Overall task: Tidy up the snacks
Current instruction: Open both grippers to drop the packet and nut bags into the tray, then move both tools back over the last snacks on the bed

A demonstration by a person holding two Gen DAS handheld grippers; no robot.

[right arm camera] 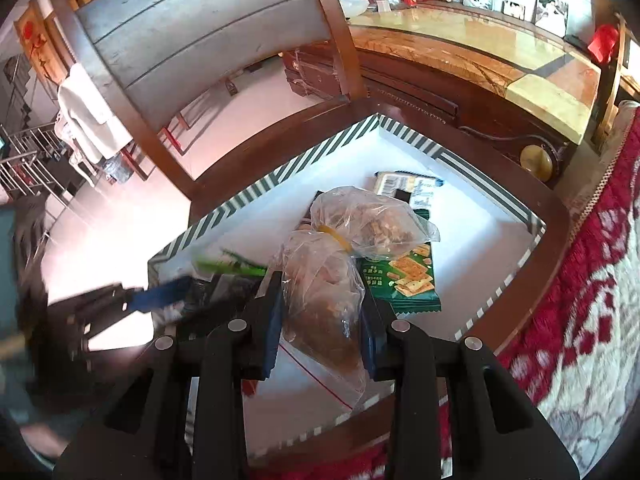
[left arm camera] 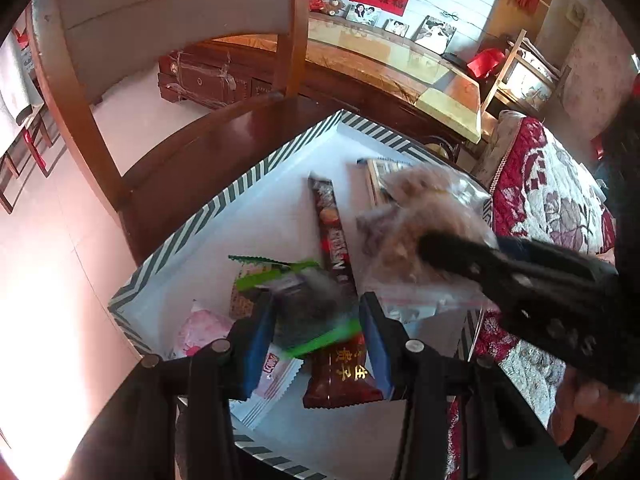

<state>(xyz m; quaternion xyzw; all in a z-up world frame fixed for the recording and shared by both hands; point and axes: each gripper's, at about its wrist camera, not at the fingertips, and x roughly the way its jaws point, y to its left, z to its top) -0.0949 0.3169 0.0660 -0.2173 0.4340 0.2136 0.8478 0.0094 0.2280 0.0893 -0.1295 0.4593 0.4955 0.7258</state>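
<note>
A white box with a green-striped rim [left arm camera: 208, 208] stands on a wooden chair seat and holds several snacks. My left gripper [left arm camera: 318, 314] is shut on a dark packet with green edges [left arm camera: 312, 304], just above the box. My right gripper [right arm camera: 322, 294] is shut on a clear plastic bag of brownish snacks [right arm camera: 320, 280], tied with a yellow band, also over the box [right arm camera: 256, 192]. In the left wrist view the right gripper [left arm camera: 444, 256] reaches in from the right with that bag [left arm camera: 416, 208]. The left gripper [right arm camera: 156, 298] shows blurred at the left of the right wrist view.
In the box lie a long brown bar [left arm camera: 332, 228], a red-brown packet with gold characters [left arm camera: 340, 376], a pink packet [left arm camera: 200, 332], a green cracker packet [right arm camera: 404, 280] and a pale packet [right arm camera: 404, 186]. The chair back [left arm camera: 76, 92] rises behind. A red floral quilt [right arm camera: 580, 300] lies right.
</note>
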